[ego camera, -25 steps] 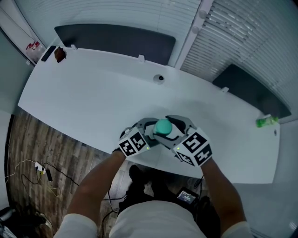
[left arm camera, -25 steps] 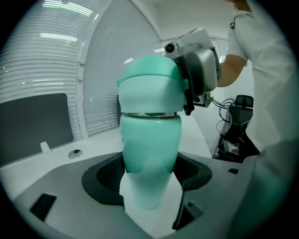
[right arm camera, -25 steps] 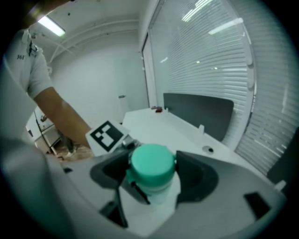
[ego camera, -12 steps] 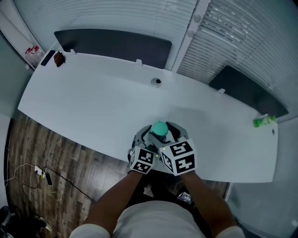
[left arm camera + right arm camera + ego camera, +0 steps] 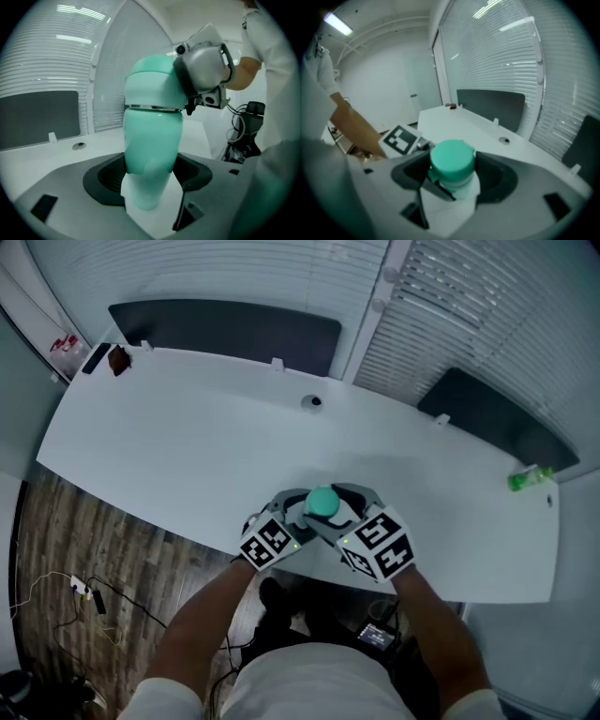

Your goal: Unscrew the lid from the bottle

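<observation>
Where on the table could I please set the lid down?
White table: bare across its left half, between the brown object at the far corner and the round grommet, and rightward to the green item. Crowded only around the teal bottle.

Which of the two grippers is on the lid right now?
The right gripper: its jaws are shut on the teal lid, while the left gripper grips the bottle lower down, on its body.

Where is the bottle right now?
The bottle is mid head view, at the near table edge, left gripper on its body, right gripper on its lid.
</observation>
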`<control>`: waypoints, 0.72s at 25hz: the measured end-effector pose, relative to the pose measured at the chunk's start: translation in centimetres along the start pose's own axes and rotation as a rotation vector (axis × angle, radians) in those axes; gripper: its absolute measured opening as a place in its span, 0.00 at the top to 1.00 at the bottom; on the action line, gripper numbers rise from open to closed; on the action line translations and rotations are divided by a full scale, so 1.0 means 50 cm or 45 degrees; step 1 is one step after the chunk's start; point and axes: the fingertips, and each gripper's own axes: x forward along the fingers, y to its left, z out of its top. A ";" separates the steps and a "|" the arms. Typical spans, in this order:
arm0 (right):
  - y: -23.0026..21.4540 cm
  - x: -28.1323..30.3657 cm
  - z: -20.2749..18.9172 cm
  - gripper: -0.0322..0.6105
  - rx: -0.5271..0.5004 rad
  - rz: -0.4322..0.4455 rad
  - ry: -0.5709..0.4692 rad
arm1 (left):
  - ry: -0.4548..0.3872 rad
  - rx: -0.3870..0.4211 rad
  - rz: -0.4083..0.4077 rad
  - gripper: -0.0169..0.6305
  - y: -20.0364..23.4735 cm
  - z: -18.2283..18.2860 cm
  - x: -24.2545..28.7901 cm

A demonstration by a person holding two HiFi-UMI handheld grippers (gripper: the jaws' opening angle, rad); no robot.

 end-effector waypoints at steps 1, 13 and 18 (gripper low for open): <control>0.005 -0.001 -0.001 0.45 -0.028 0.035 0.005 | 0.011 0.022 -0.058 0.47 -0.005 -0.001 -0.002; 0.012 -0.003 -0.008 0.46 0.061 0.004 -0.021 | 0.005 -0.019 0.112 0.47 -0.007 -0.011 -0.031; 0.006 -0.005 -0.009 0.46 0.218 -0.164 -0.064 | -0.024 -0.124 0.411 0.47 -0.004 -0.015 -0.029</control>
